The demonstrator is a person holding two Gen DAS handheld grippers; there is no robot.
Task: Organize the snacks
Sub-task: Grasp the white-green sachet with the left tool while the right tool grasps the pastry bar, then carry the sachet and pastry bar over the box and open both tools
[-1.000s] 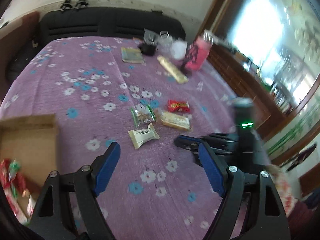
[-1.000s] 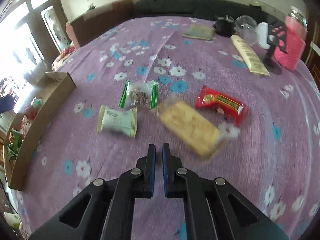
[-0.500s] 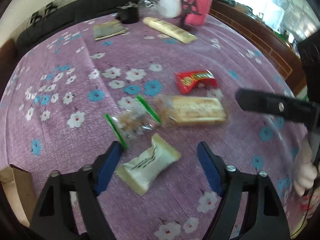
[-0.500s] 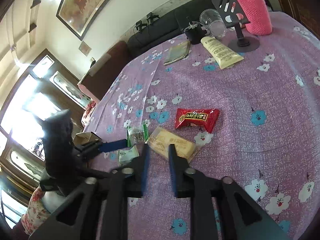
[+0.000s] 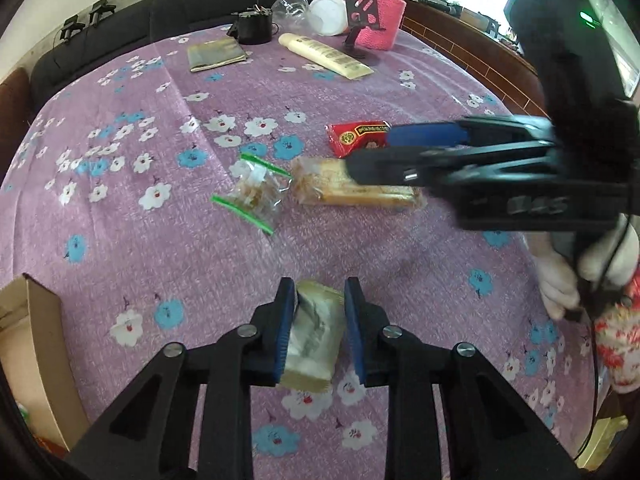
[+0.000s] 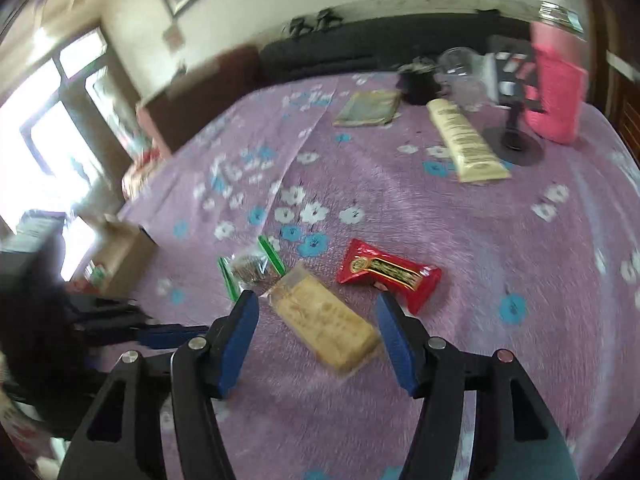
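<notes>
My left gripper point(image 5: 318, 320) is shut on a white wrapped snack point(image 5: 314, 334) just above the purple flowered cloth. My right gripper point(image 6: 316, 332) is open, its fingers on either side of a clear-wrapped biscuit pack point(image 6: 326, 318), also seen in the left wrist view point(image 5: 352, 186). A red snack packet point(image 6: 386, 272) point(image 5: 358, 136) lies just right of and behind it. A clear bag with green edges point(image 6: 250, 270) point(image 5: 254, 192) lies to its left. The right gripper point(image 5: 376, 156) reaches in from the right in the left wrist view.
A cardboard box point(image 5: 36, 344) point(image 6: 120, 252) with snacks stands at the left table edge. At the far side are a cream tube point(image 5: 324, 56), a flat olive packet point(image 5: 216, 54), a black pot point(image 5: 254, 28), a phone stand point(image 5: 360, 12) and a pink-sleeved bottle point(image 5: 386, 8).
My left gripper has moved down onto the white snack and shut on it. My right gripper has opened wide and come down around the biscuit pack.
</notes>
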